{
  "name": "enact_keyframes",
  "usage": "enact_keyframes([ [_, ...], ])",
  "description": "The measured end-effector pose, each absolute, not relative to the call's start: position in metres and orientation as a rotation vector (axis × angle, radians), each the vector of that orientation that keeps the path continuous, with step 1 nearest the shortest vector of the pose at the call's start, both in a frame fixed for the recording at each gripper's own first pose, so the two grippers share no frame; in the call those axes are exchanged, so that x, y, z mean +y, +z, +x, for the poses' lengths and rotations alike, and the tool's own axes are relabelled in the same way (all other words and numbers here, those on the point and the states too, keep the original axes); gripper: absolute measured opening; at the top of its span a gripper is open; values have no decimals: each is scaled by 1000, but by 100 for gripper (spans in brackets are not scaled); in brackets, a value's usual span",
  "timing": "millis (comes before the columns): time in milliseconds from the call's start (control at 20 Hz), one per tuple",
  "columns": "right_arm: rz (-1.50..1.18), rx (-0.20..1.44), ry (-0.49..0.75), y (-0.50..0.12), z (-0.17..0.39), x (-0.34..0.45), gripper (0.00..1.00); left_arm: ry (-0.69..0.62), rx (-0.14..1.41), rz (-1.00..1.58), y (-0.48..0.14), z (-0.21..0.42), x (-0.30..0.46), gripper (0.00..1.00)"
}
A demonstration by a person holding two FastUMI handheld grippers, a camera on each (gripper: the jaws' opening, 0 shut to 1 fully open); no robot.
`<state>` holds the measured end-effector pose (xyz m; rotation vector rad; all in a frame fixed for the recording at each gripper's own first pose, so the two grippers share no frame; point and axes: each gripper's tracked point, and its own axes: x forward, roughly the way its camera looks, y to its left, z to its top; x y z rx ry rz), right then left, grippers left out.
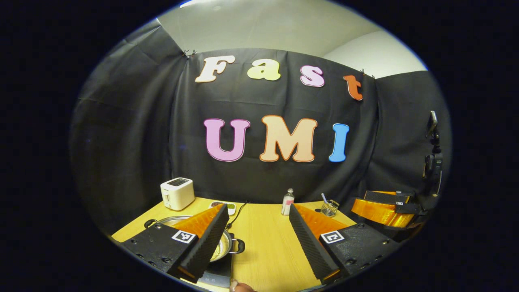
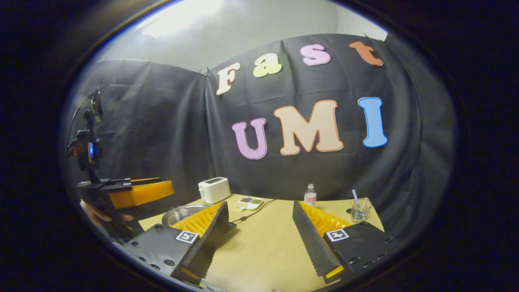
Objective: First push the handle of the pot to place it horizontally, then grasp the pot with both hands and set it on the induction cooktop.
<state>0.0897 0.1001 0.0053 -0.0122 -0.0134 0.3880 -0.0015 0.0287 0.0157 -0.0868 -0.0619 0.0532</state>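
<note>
A steel pot point(image 1: 224, 245) with black side handles sits at the left of the wooden table, half hidden behind my left gripper's own left finger. Under it shows the dark front panel of the induction cooktop point(image 1: 217, 275). My left gripper point(image 1: 258, 209) hangs open above the table with nothing between its fingers. In the right gripper view the pot point(image 2: 180, 213) lies behind the left finger, and my right gripper point(image 2: 259, 205) is open and empty too. The left gripper point(image 2: 136, 194) is seen there at far left, held by a hand point(image 2: 97, 217). The right gripper point(image 1: 381, 211) shows at the right of the left gripper view.
Along the back of the table stand a white toaster point(image 1: 177, 193), a small dish point(image 1: 228, 206), a bottle point(image 1: 288, 201) and a glass point(image 1: 329, 208). A black cable point(image 1: 239, 211) runs from the wall toward the pot. A phone on a stand point(image 1: 433, 154) rises at the right.
</note>
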Motion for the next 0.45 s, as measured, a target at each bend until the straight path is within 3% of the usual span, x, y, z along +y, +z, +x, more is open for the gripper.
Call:
enact_keyframes([
  [450,-5,-19,279,11,86,82,94,-8,-41,-71,19,11,22,96],
])
